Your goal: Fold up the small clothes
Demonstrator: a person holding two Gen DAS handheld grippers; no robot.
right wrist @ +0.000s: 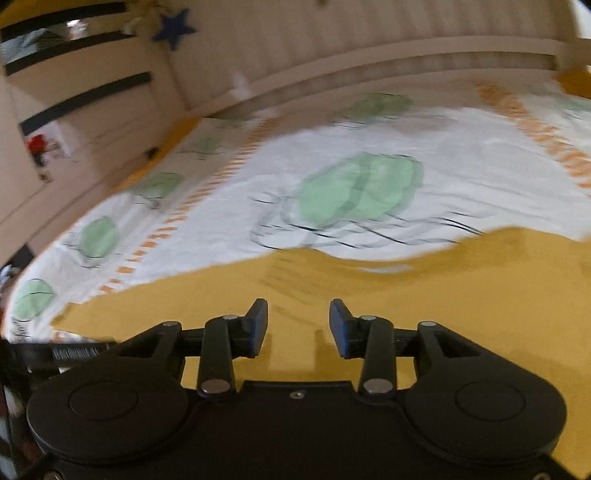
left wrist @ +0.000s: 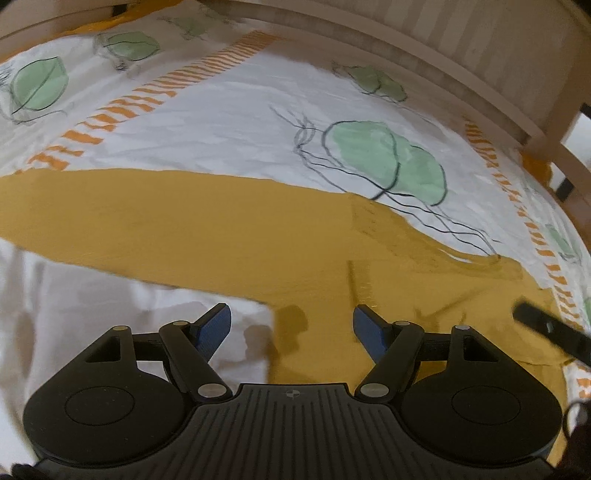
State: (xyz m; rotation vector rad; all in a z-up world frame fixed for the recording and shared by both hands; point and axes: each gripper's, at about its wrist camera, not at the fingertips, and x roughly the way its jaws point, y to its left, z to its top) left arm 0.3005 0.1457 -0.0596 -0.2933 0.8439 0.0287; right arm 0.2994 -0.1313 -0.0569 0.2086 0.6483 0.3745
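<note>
The mustard garment [left wrist: 229, 229] is lying flat across mid-frame, seemingly ready for folding. Left gripper [left wrist: 291, 328] and right gripper [right wrist: 298, 325] are both hovering spread, pinching nothing.

Right gripper [right wrist: 298, 325]: jaws parted, nothing between the blue-padded fingers [right wrist: 258, 325]. Directly beneath and ahead of the fingers lies a mustard-yellow garment [right wrist: 443, 302], spread flat, its far edge wavy. Beyond the garment, a white bedsheet [right wrist: 258, 177] printed with green leaves and orange dashed stripes. Farther ahead, a pale wooden bed rail [right wrist: 369, 62]. Up and left of the claw, a blue star [right wrist: 173, 27]. View blurred
</note>
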